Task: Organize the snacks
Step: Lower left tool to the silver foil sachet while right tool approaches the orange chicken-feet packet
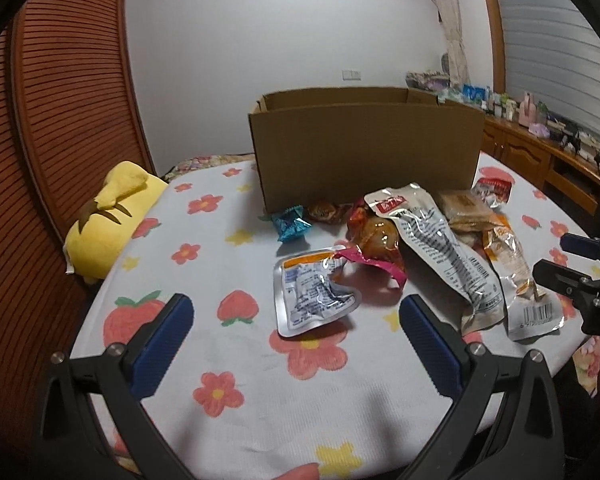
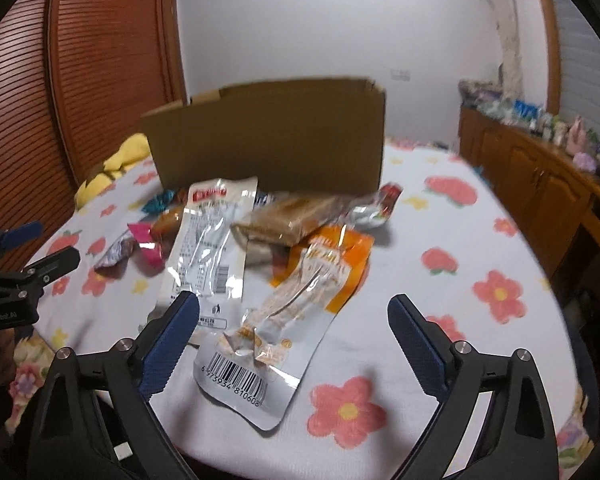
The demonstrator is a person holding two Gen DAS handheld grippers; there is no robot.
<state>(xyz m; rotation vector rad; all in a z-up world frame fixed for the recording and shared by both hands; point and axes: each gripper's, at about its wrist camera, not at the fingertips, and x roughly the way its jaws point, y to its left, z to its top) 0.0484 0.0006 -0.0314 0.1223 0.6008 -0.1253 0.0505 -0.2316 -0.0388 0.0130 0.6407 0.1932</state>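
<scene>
Snacks lie in a loose heap on the flower-print bed cover (image 1: 236,408), just in front of the open cardboard box (image 1: 364,148): a silver pouch (image 1: 312,296) nearest left, an orange barcoded packet (image 2: 284,328) nearest right (others overlap between). Left tongs (image 1: 296,320) and right tongs (image 2: 294,320) both stand wide apart, gripping nothing. Yellow plush (image 1: 112,220) rests far left.
</scene>
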